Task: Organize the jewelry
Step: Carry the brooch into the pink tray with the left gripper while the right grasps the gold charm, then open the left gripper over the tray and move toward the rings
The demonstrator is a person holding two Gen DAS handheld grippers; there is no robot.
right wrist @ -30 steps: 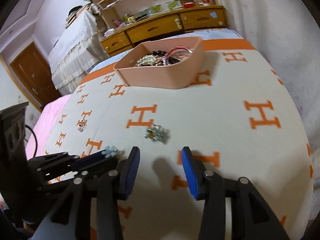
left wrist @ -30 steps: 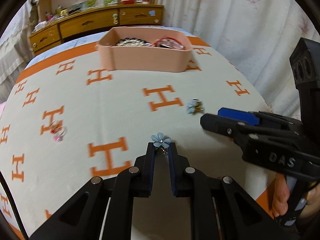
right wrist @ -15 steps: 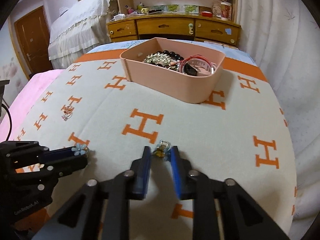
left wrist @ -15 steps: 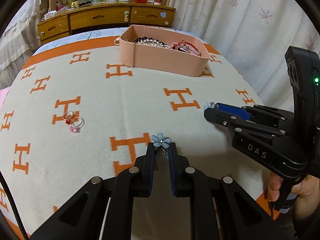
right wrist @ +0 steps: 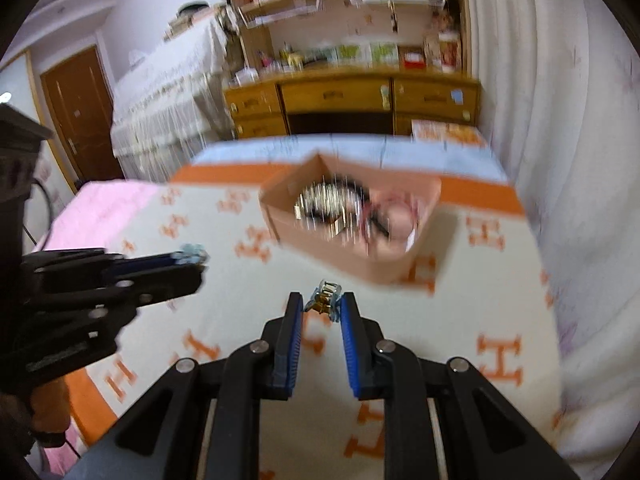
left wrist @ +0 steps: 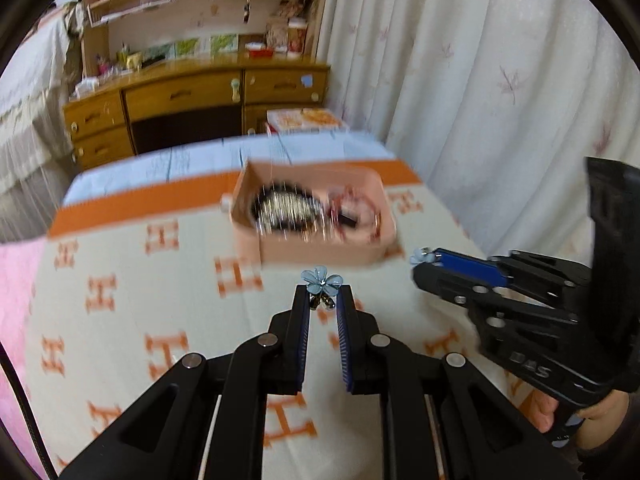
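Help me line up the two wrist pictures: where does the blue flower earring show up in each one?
Left wrist view: blue flower earring sits at centre, pinched at the tips of the left gripper.
Right wrist view: blue flower earring is at the left edge, at the tip of the left gripper.
Shared landmark: the pink box beyond it, holding jewelry.

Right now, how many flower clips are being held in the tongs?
2: a blue flower clip in the left tongs, another flower clip in the right tongs. The pink box's blurred contents may hide more.
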